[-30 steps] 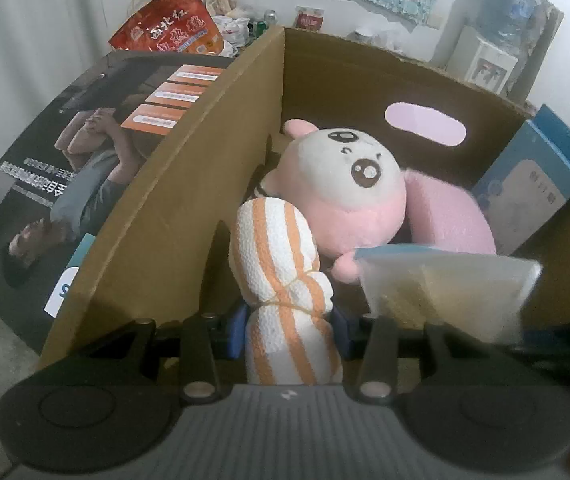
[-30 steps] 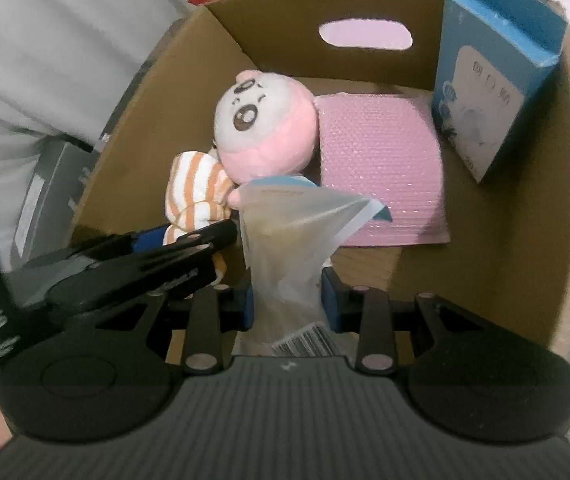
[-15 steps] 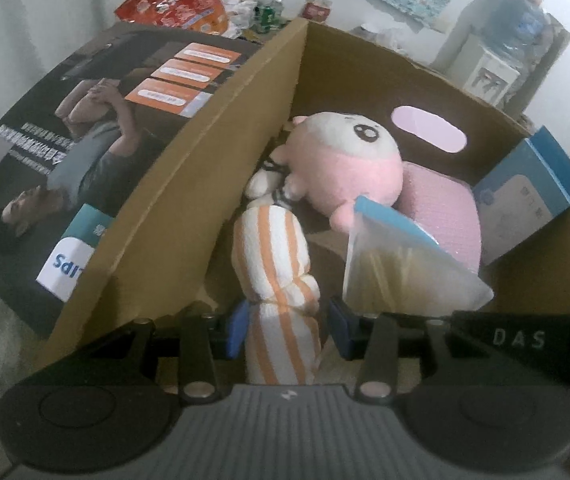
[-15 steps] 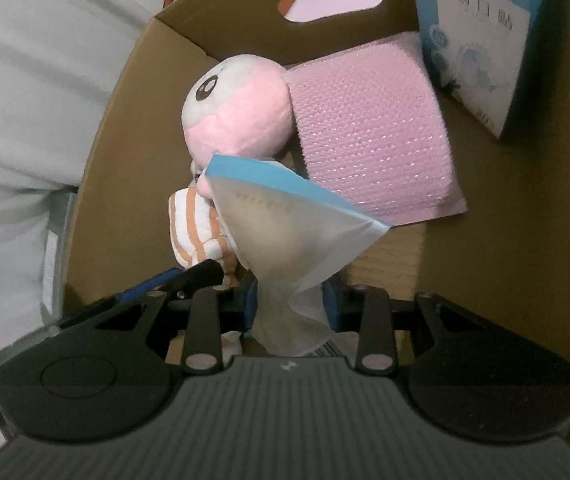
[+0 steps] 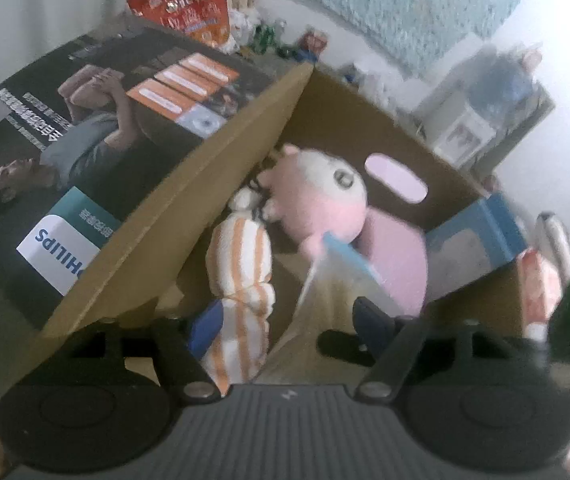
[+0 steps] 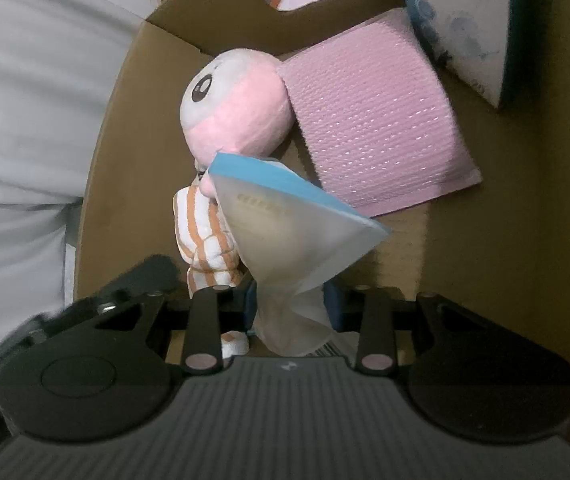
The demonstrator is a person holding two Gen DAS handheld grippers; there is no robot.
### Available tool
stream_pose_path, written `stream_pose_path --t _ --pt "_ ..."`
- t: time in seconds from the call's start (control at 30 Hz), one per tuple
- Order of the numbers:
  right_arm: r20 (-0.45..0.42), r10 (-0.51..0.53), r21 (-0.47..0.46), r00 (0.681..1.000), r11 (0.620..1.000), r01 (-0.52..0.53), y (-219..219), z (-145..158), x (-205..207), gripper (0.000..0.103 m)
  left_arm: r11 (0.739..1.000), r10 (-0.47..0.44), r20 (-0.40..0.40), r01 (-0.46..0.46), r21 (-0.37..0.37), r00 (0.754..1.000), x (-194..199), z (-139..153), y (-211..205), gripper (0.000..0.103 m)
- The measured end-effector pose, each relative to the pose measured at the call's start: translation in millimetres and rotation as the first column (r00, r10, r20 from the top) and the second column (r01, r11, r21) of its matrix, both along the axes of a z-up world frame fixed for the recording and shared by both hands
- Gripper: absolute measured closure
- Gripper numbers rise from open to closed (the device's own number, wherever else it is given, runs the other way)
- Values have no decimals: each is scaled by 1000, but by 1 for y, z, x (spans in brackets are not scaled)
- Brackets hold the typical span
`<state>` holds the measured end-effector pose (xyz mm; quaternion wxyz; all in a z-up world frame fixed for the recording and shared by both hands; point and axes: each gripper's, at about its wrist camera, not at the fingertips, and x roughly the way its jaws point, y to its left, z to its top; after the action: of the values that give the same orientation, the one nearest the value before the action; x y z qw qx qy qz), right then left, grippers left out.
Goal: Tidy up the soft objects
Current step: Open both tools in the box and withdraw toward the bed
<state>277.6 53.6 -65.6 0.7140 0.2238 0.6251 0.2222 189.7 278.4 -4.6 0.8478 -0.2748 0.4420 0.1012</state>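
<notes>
An orange-and-white striped towel roll (image 5: 241, 280) lies inside the cardboard box (image 5: 189, 216), against its left wall. My left gripper (image 5: 285, 326) stands open around its near end. The roll also shows in the right wrist view (image 6: 205, 240). My right gripper (image 6: 289, 306) is shut on a translucent blue-edged plastic pouch (image 6: 289, 224) and holds it inside the box. The pouch also shows in the left wrist view (image 5: 337, 280). A pink-and-white plush toy (image 6: 237, 108) and a pink bubble-wrap pad (image 6: 373, 128) lie further in.
A blue-and-white carton (image 6: 469, 20) leans in the box's far right corner. The back wall has a handle cutout (image 5: 397, 178). A printed Philips box (image 5: 85, 152) stands to the left outside. A red snack bag (image 5: 189, 8) and a water dispenser (image 5: 481, 112) stand behind.
My left gripper's jaws have spread apart and let go of the striped towel roll, which now rests in the box. My right gripper has lowered the pouch deeper into the box.
</notes>
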Motion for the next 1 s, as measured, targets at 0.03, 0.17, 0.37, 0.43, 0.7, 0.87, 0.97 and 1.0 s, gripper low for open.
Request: stream_pose_path --t 0.03,0.17,0.37,0.43,0.7,0.87,0.97,1.0 --pt "-5 1 7 1000 1000 -1 2 -2 2 70 1000 6 17 -5 -11 1000 -3 2 1 25" --pt "-28 -3 48 1000 999 5 6 -7 8 69 999 30 57 -28 -23 998 -22 12 1 24" --pt "-26 18 80 999 997 -16 18 -13 10 67 998 61 123 -59 -25 990 -50 28 4 21" --pt "-24 40 79 999 996 -38 17 -13 11 57 998 70 152 -68 -18 986 -61 36 3 20" --pt "25 31 83 999 996 -33 2 19 8 28 999 19 213 -25 24 977 -92 55 -12 18" --pt "124 31 149 992 988 -49 -17 58 1 28 997 -73 241 61 56 968 -102 61 -41 18" --pt "144 23 195 989 979 -51 -33 71 -1 28 994 -107 252 94 62 962 -104 63 -55 18" --pt "137 20 206 990 977 -48 -37 71 -2 28 994 -107 254 95 58 961 -105 63 -58 18"
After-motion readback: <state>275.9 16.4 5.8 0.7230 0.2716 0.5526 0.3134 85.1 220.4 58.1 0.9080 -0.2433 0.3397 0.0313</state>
